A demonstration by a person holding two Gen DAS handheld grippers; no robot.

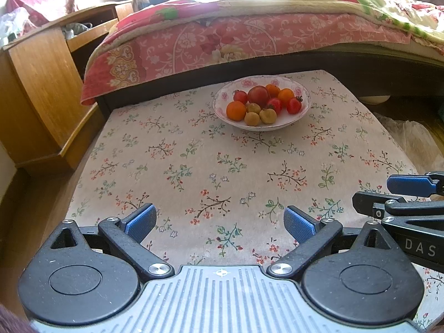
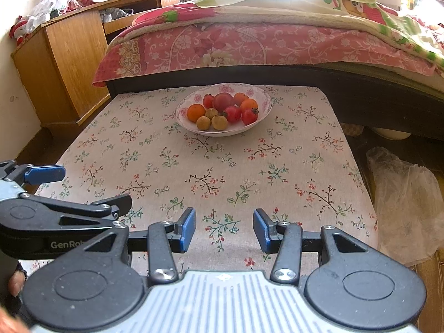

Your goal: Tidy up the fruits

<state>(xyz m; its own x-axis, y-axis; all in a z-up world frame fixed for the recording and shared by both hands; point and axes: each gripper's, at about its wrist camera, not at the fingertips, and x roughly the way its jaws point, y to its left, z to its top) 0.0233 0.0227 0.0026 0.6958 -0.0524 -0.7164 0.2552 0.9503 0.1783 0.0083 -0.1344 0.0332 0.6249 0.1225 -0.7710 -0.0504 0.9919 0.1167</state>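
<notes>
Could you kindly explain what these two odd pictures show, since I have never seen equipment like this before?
There is no robot here. A person holds a hand-operated two-fingered claw in each hand, and each claw carries a wide-angle camera looking forward along its blue-padded fingers. One picture comes from the left claw, the other from the right claw; each also glimpses its neighbour at the edge. Both claws are open and hold nothing. They hover over the near side of a table covered in a beige floral cloth. Towards the far side sits a white floral-rimmed ceramic bowl holding small fruits: orange, red and yellowish-brown ones. Behind is a bed with a pink floral bedspread and a wooden cabinet.
</notes>
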